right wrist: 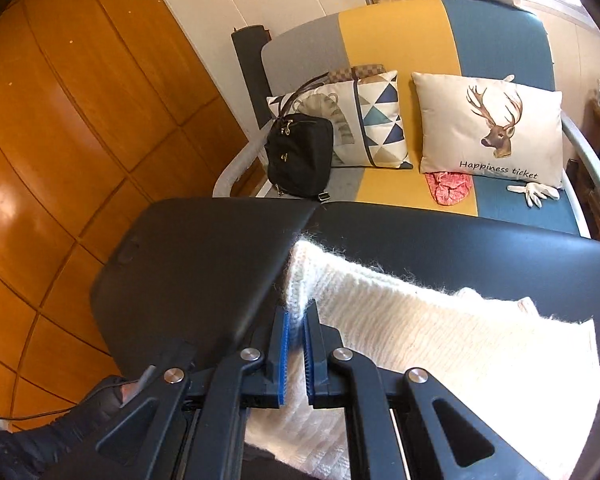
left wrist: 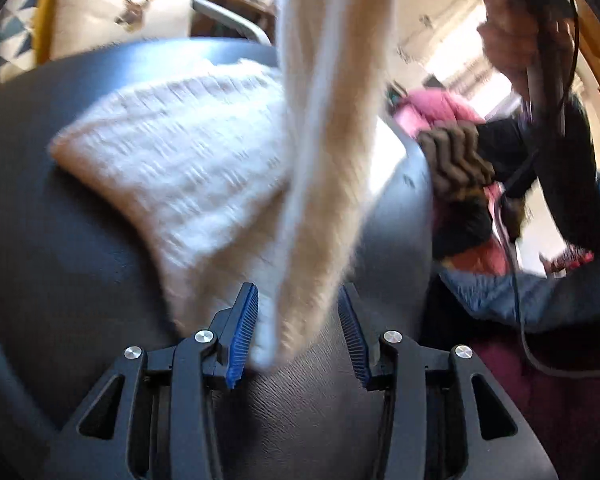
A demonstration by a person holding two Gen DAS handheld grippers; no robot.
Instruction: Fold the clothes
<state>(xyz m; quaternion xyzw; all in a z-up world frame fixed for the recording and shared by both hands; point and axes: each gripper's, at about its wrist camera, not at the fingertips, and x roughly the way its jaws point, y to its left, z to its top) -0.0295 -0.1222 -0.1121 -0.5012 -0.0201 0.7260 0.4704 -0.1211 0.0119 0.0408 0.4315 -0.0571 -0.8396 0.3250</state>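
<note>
— Which step is this?
— A fold, I think: right gripper (right wrist: pixel 296 344) pinches the cream sweater (left wrist: pixel 188 152) on the dark table (left wrist: pixel 80 264), a strip lifted toward twelve o'clock.
— The left gripper (left wrist: pixel 298 328)?
— Spread wide — it must catch the hanging end.

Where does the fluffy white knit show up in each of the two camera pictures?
Left wrist view: the white knit lies centre-left on the dark table, one strip hanging down between the open left gripper.
Right wrist view: lower right, pinched in the right gripper.
Shared landmark: the deer pillow.
</note>
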